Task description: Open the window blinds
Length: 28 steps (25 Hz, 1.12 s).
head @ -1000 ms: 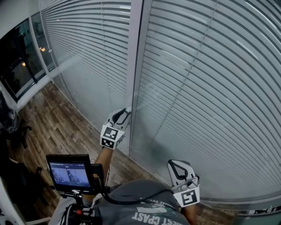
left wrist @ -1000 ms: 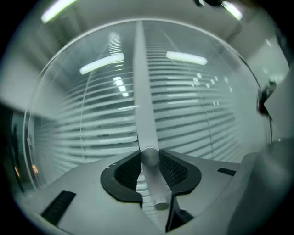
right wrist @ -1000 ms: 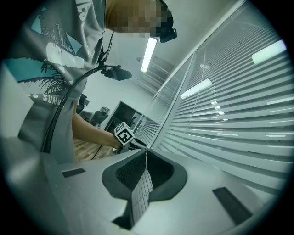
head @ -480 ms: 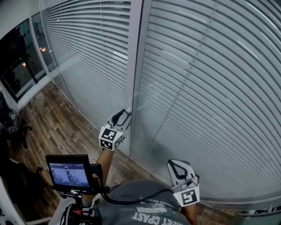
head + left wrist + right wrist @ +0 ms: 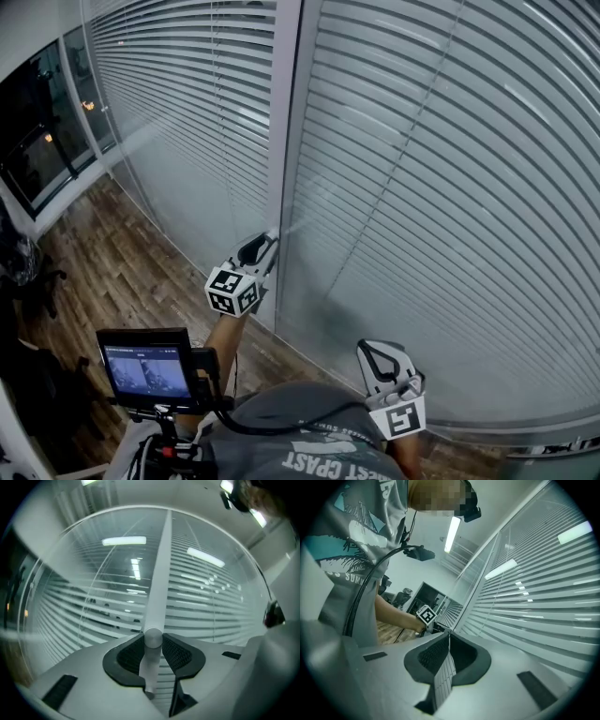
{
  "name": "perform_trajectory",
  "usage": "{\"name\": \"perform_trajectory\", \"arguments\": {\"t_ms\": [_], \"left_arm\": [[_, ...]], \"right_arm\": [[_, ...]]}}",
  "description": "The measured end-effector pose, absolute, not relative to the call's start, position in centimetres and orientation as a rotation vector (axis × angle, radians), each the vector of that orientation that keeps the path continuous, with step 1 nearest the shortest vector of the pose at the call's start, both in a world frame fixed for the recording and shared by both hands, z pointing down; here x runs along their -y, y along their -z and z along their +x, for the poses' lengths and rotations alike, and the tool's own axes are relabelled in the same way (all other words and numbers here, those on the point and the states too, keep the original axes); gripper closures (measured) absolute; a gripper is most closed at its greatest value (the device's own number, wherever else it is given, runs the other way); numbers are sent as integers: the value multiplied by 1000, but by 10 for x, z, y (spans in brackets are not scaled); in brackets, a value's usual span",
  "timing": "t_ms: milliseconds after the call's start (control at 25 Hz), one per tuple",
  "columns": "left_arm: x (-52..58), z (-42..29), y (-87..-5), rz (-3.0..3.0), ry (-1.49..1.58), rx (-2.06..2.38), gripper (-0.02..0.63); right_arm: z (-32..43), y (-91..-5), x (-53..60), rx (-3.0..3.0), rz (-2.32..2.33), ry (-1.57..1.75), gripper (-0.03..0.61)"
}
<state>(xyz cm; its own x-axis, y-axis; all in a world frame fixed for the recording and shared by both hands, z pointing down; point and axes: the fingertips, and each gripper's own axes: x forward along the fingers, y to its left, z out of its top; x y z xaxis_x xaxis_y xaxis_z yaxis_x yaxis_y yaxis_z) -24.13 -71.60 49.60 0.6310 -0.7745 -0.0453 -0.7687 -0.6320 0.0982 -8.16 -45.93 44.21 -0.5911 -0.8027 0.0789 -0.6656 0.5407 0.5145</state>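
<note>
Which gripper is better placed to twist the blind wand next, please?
Left. The left gripper has just been closing on the wand, which sits between its jaws. The right gripper hangs shut and empty, lower down, away from it.

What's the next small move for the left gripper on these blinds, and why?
Probably twist the wand: the left gripper has just been closing its jaws and now pinches it, while the blind slats lie shut.
</note>
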Motion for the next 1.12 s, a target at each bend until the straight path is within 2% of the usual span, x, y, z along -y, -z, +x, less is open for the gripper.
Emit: {"name": "perform_trajectory", "arguments": {"t_ms": [40,160,200,240,360,440,520,600,720,800,960,1040,1120], "left_arm": [[716,-240,-497,2888,-59,1432,488],[713,-235,-502,3156,-1025,1863,489],[713,-234,-503,3170,-1213,1917,489],[713,-233,-505,3179,-1269,1931,489],[714,-235,-509,3174,-1039,1858,488],[715,-239,-509,3099,-589,1657,488],[714,-244,-504,2916,-115,1410,454],[714,-246,-501,2794,87,1293,449],[715,-246,-499,2760,150,1282,451],[715,-246,-501,2731,202,1248,486],[715,-245,-498,2742,186,1224,488],[713,-240,-497,2921,-124,1407,489],[712,-235,-500,3121,-749,1700,489]], "right_arm": [[-81,-443,460,2474,1219,631,574],[-83,-446,461,2470,1206,646,574],[-84,-446,462,2472,1202,653,574],[-85,-447,462,2478,1203,655,574],[-87,-451,464,2492,1213,631,574],[-88,-452,463,2484,1203,635,572],[-86,-452,462,2476,1201,638,574],[-85,-452,462,2472,1204,629,572],[-87,-454,461,2472,1203,630,574],[-90,-458,460,2464,1196,631,574],[-88,-456,460,2465,1209,618,574],[-87,-453,461,2467,1208,622,574],[-87,-453,461,2466,1199,629,572]]}}
